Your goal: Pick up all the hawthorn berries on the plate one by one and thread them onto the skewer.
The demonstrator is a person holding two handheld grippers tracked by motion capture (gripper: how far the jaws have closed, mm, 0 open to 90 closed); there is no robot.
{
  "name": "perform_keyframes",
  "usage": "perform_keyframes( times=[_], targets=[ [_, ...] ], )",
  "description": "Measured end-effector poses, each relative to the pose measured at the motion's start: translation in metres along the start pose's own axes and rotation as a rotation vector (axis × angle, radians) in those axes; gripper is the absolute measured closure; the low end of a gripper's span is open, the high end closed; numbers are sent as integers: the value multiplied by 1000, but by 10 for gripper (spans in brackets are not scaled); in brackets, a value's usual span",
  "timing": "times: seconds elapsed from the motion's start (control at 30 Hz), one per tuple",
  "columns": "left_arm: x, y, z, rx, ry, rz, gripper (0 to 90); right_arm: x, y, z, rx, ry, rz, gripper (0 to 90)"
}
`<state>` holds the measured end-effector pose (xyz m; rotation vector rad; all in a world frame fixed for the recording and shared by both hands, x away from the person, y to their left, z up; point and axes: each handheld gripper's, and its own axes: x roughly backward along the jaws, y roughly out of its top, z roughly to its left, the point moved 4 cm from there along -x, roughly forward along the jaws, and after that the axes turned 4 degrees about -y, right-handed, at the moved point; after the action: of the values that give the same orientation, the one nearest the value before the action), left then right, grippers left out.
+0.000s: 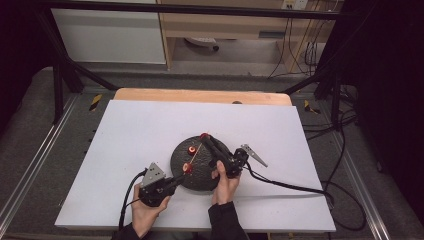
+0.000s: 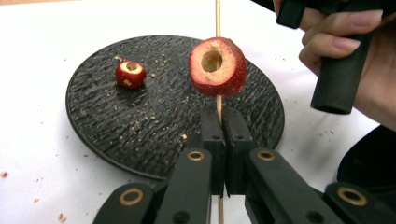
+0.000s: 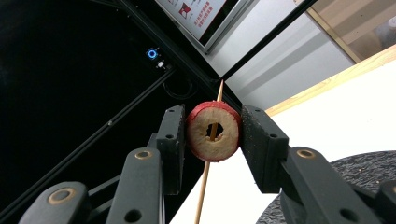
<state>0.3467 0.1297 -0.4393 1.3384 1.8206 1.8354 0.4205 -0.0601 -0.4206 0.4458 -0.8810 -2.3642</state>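
Cored fruit (image 3: 214, 131) pinched between right gripper (image 3: 214, 135) fingers (image 3: 258, 140), skewer (image 3: 208, 163) through its hole; skewer's lower end clamped by left gripper (image 2: 219, 128) fingers pressed together; second fruit (image 2: 219, 67) on skewer, third (image 2: 130, 74) on plate (image 2: 116, 135).

Red cored fruit (image 2: 217, 67), pale skewer (image 2: 218, 18), black ridged plate (image 2: 116, 140).

The white desk (image 1: 150, 140) is evenly lit from above, while its surroundings are left dark. Soft shadows are cast. The high view is slightly soft; background behind the claws is blurred.
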Motion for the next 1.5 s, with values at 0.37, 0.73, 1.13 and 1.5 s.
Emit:
perform_keyframes(
  times=[0.37,0.73,1.13,1.5],
  targets=[
    [-7,12,0,8,-3,-10,886,1,-3,0,1,1,10,620],
    [-15,25,2,5,0,-14,885,2,-6,0,4,0,23,619],
    [-24,38,3,-2,-1,-19,886,4,-8,1,20,0,39,620],
    [-21,34,6,-10,-12,-14,886,4,-6,0,63,-10,86,553]
  ],
)
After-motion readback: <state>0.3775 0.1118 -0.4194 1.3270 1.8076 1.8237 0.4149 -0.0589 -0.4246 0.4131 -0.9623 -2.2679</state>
